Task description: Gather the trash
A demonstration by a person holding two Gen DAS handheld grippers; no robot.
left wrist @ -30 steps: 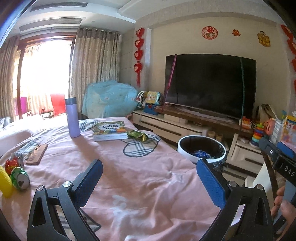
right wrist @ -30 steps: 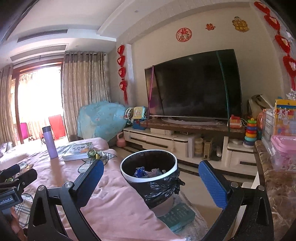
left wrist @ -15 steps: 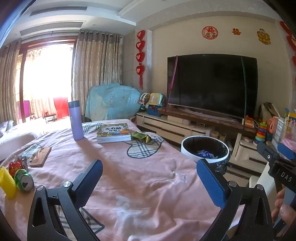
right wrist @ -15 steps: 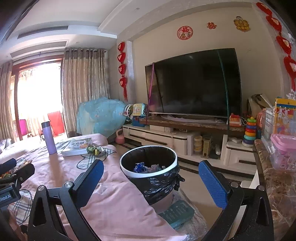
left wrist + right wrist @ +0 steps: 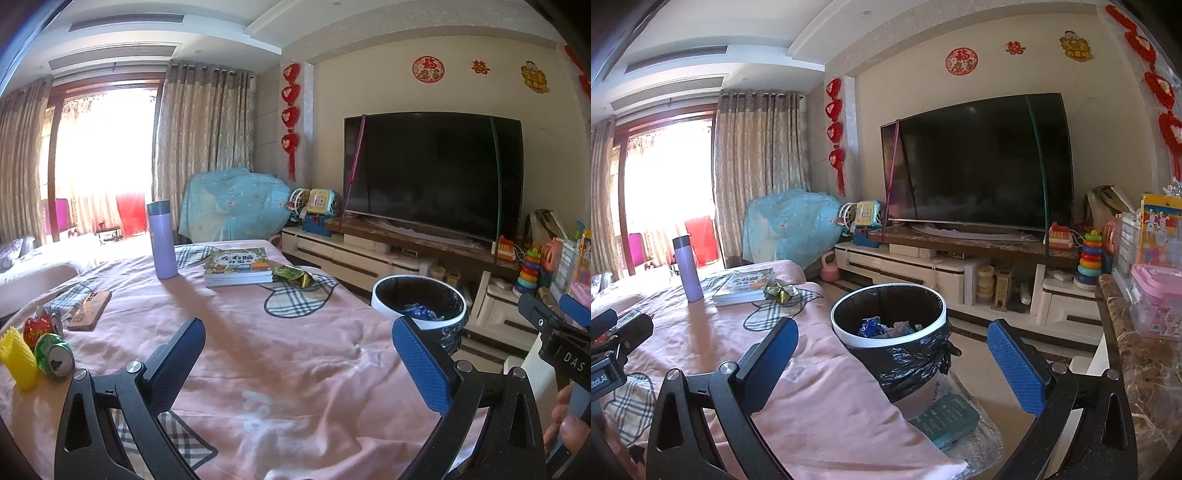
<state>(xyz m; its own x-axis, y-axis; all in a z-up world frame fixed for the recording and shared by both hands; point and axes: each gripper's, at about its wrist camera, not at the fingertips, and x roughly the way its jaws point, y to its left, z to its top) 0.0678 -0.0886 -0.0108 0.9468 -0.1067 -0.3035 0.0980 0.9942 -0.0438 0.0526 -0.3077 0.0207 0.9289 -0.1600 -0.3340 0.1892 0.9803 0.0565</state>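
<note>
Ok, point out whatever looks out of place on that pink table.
Two crushed cans, one green and one red, lie beside a yellow foam sleeve at the table's left edge. A crumpled green-gold wrapper sits against the book. Nothing looks spilled.

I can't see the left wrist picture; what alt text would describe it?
Open left gripper hovers empty over a pink tablecloth. Crushed cans lie far left, a wrapper beside a book, a lined bin at right.

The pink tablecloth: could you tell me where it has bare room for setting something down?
The tablecloth is bare across its near middle, between the book and the open left gripper. Its left edge is crowded with cans and a wooden block.
</note>
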